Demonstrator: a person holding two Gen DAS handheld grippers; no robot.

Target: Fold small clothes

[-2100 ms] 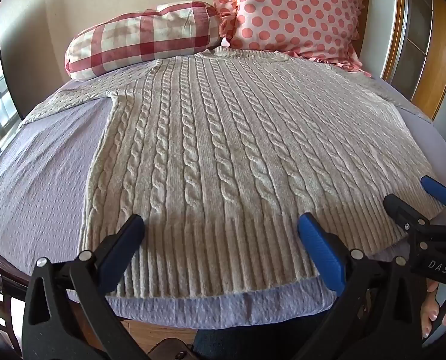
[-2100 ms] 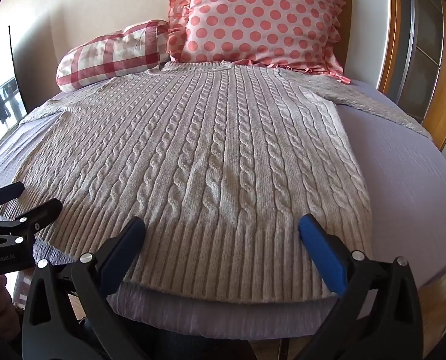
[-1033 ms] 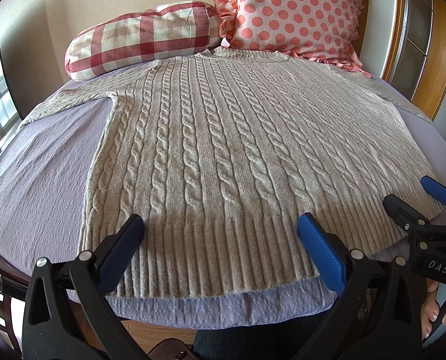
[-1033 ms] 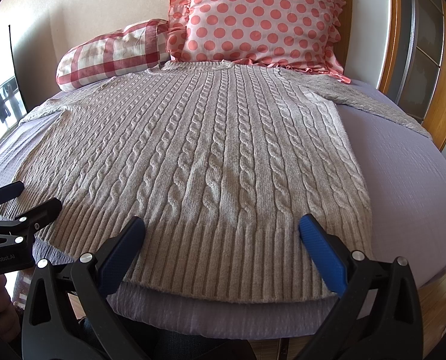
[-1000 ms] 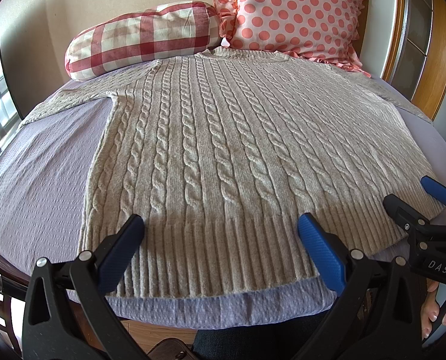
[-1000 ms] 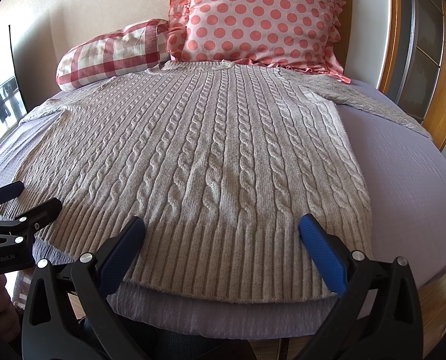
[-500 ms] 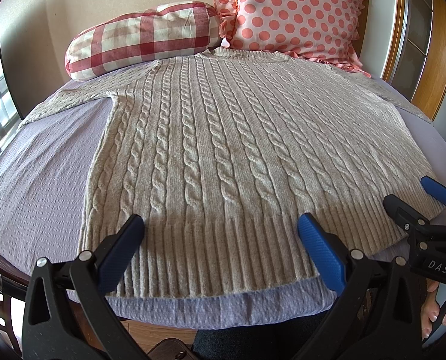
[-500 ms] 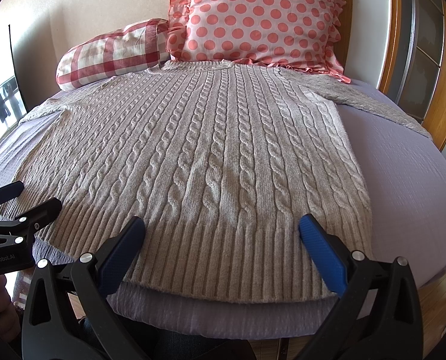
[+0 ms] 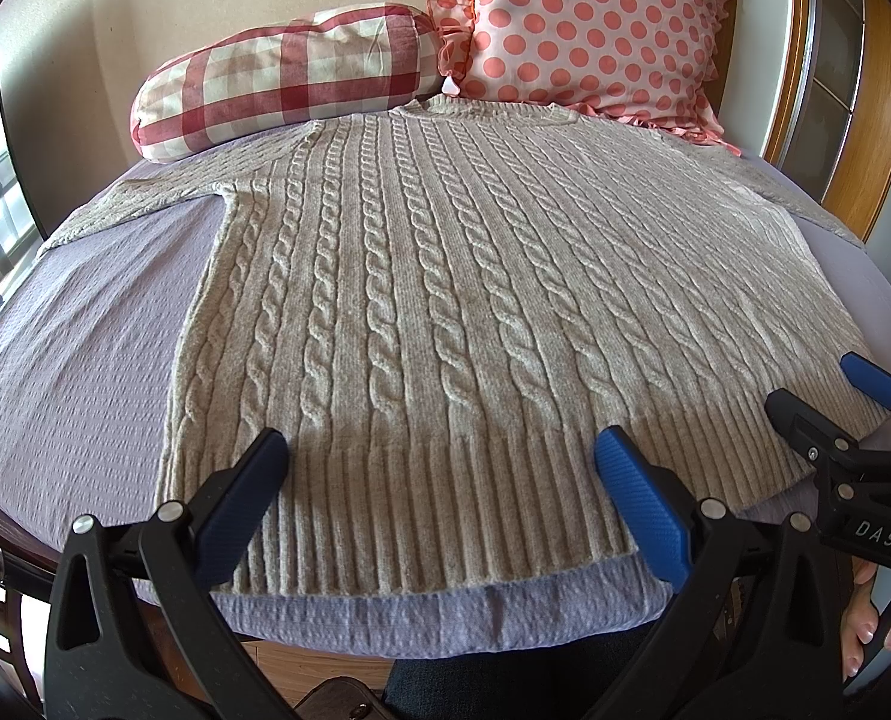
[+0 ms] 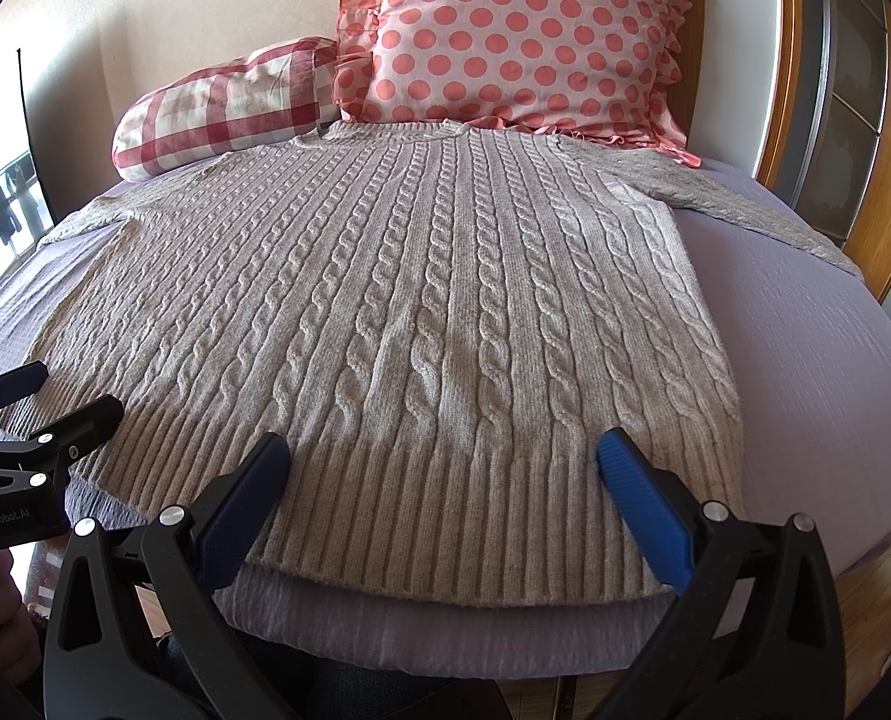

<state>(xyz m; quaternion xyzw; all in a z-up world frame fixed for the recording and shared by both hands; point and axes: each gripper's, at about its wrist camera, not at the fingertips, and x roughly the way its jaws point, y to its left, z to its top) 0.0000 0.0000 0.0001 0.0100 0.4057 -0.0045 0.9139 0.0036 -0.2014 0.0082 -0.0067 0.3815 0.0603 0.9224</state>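
A grey cable-knit sweater (image 9: 445,288) lies flat, front up, on a lilac bedsheet (image 9: 85,360), collar toward the pillows, sleeves spread to both sides. It also shows in the right wrist view (image 10: 421,312). My left gripper (image 9: 439,462) is open and empty, hovering over the ribbed hem's left half. My right gripper (image 10: 442,462) is open and empty over the hem's right half. The right gripper also shows at the right edge of the left wrist view (image 9: 829,396). The left gripper shows at the left edge of the right wrist view (image 10: 55,396).
A red checked bolster pillow (image 9: 283,78) and a pink polka-dot pillow (image 9: 589,24) lean on the wall behind the collar. A wooden door frame (image 9: 877,120) stands at the right. The bed's front edge (image 9: 445,618) is just below the hem.
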